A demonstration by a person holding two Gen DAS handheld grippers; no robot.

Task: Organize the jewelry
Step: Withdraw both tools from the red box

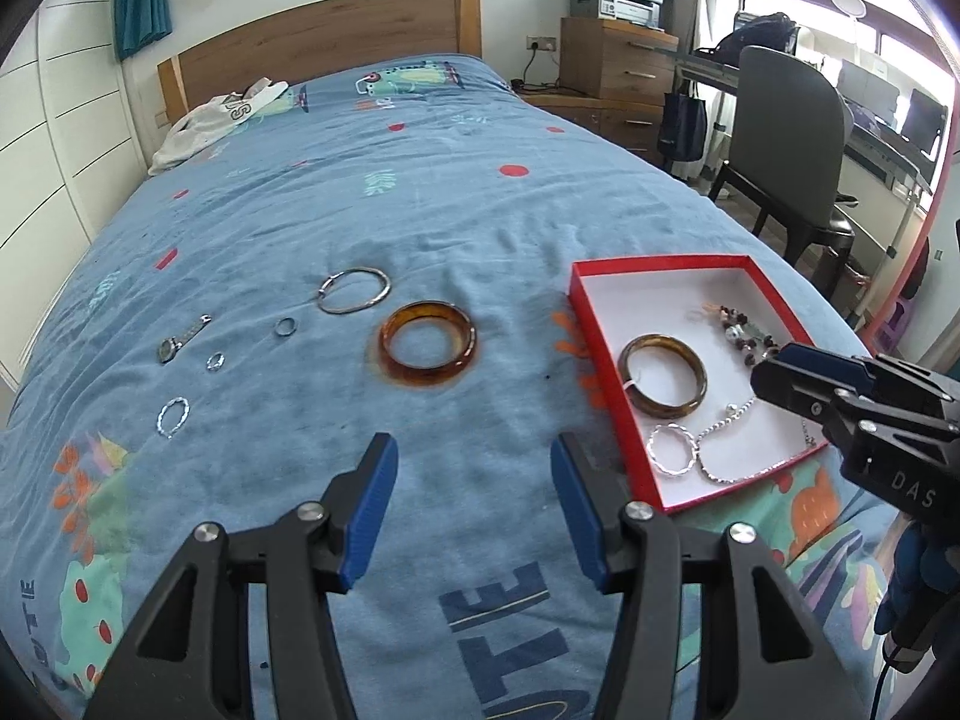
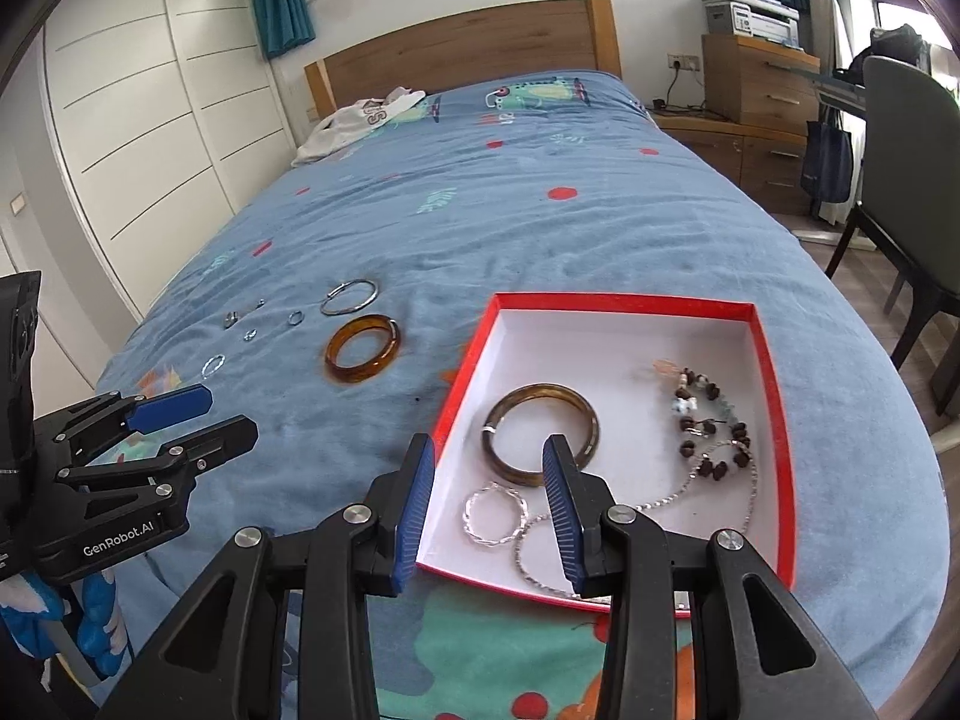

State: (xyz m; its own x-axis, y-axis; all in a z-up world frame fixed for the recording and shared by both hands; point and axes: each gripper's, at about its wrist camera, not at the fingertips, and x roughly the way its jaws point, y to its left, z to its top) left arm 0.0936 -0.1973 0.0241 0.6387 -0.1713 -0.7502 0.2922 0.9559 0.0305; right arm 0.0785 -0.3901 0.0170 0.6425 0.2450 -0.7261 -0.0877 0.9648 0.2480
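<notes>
Your left gripper (image 1: 474, 474) hangs wide apart, empty, above the blue bedspread (image 1: 420, 210). Your right gripper (image 2: 487, 474) is likewise spread, empty, over the red box (image 2: 774, 384) near edge. In the box: dark bangle (image 2: 540, 435), twisted silver ring (image 2: 495, 513), silver chain (image 2: 660, 501), beaded bracelet (image 2: 714, 426). On the bedspread: amber bangle (image 1: 429, 343), silver hoop (image 1: 354, 290).

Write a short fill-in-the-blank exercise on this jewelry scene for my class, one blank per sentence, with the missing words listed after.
1. The box holding sorted jewelry has a rim colored ____.
2. The amber bangle outside the box lies on the ____.
3. Both the left gripper and the right gripper have their jaws ____.
4. The beaded bracelet lies ____ the box.

Missing words: red; bed; open; inside
</notes>
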